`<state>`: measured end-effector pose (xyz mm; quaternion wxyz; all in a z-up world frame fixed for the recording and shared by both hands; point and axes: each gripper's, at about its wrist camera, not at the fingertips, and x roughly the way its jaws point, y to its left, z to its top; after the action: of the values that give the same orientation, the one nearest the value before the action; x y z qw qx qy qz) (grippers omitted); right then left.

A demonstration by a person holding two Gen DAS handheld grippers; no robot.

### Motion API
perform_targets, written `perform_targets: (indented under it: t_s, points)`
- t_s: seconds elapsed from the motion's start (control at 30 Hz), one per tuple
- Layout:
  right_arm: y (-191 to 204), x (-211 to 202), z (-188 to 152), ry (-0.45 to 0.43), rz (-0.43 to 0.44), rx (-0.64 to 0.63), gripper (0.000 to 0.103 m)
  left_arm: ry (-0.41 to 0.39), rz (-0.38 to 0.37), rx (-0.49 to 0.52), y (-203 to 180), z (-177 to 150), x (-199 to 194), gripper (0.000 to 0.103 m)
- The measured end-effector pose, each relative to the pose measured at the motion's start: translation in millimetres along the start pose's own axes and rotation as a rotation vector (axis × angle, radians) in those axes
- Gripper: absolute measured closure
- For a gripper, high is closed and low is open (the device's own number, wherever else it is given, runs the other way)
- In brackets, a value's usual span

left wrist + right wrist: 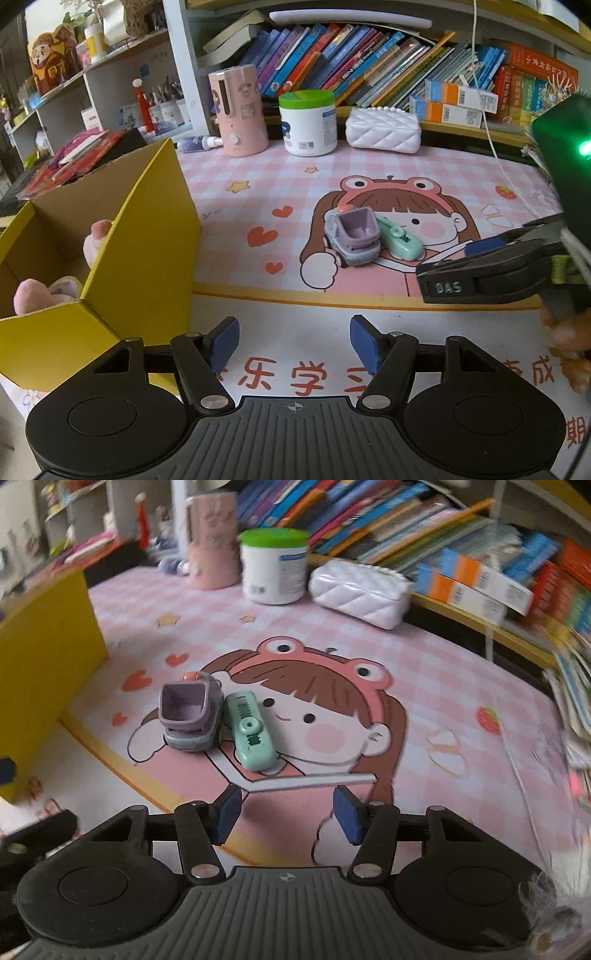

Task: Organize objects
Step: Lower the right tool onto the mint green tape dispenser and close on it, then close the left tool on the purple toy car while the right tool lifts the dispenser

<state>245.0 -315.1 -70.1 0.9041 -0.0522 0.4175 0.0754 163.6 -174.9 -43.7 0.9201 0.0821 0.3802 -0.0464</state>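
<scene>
A purple and grey toy truck and a mint green utility knife lie side by side, touching, on the pink cartoon desk mat. A yellow cardboard box stands at the left and holds pink plush toys. My left gripper is open and empty, low over the mat's front edge beside the box. My right gripper is open and empty, just short of the knife; it also shows in the left wrist view at the right.
At the back stand a pink humidifier, a white jar with a green lid and a white quilted pouch. Shelves of books run behind. A white cable hangs at the right.
</scene>
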Motion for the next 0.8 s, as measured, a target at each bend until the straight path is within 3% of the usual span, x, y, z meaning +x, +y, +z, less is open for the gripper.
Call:
perform_targets:
  t_s: [0.2, 0.27, 0.33, 0.37, 0.53, 0.8]
  points:
    - [2, 15, 11, -0.037, 0.062, -0.05, 0.053, -0.001, 0.012, -0.01, 4, 1, 2, 0.037]
    - [2, 19, 13, -0.058, 0.088, -0.058, 0.061, 0.0, 0.016, -0.01, 5, 1, 2, 0.037]
    - [2, 21, 15, -0.072, 0.113, -0.058, 0.077, -0.006, 0.021, -0.013, 6, 2, 1, 0.037]
    - [3, 22, 15, -0.079, 0.114, -0.064, 0.079, -0.009, 0.024, -0.016, 7, 2, 1, 0.037]
    - [1, 19, 16, -0.077, 0.097, -0.03, 0.08, -0.01, 0.029, -0.032, 9, 6, 6, 0.037]
    - [-29, -20, 3, -0.114, 0.021, 0.117, 0.08, -0.026, -0.009, -0.035, -7, 17, 18, 0.035]
